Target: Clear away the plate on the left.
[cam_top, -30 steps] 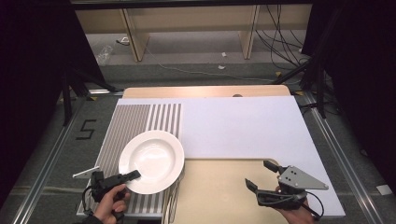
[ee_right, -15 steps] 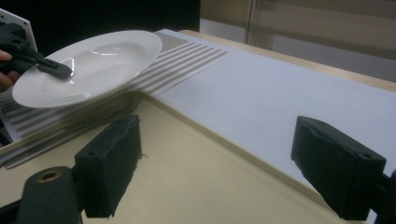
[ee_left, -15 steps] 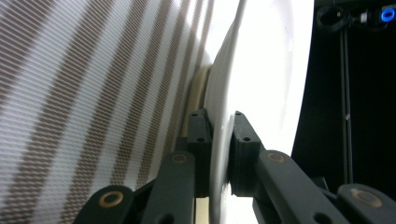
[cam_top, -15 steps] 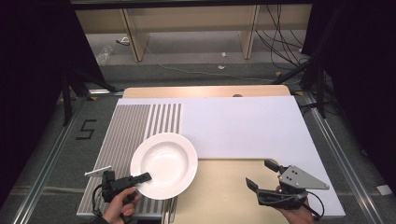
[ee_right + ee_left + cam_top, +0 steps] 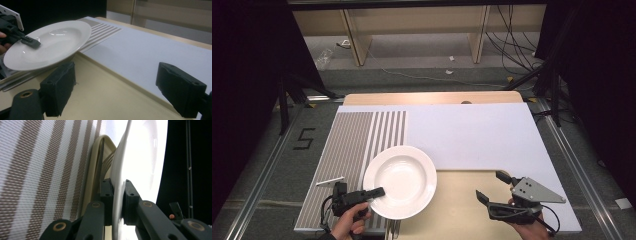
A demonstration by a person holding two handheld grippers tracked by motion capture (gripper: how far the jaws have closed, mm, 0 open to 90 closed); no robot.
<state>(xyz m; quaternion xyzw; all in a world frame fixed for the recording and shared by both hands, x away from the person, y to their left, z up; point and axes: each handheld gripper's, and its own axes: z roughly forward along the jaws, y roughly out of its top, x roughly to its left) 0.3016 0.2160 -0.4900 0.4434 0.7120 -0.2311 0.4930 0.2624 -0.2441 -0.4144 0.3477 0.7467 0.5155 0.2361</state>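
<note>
at the near left of the desk (image 5: pixel 472 97), the left gripper (image 5: pixel 374 192) is clamped on the rim of the white plate (image 5: pixel 400 181), one jaw over the lip, one under it. in the left gripper view the pads (image 5: pixel 130 202) pinch the thin edge (image 5: pixel 117 202) squarely, so the plate is carried by its near-left rim and hangs out like a tray, lifted a little, it seems, judging by the shadow under it in the right gripper view. a rim grip makes sense here: the bowl is too wide to span, and the lip is the one part a narrow jaw can bite.

the plate sits over the border between the striped mat (image 5: pixel 347 150) and the bare wood at the desk's near edge, its far side just reaching the white sheet (image 5: pixel 477 132). over at the near right, the right gripper (image 5: pixel 493 192) hovers with its jaws spread wide and nothing between them, pointed toward the plate, ready to steady it, i'd guess.

in the way? very little. the white sheet is bare and the wooden patch is free. the risk is the plate tipping on that single pinch, so a level hand looks like the need.
</note>
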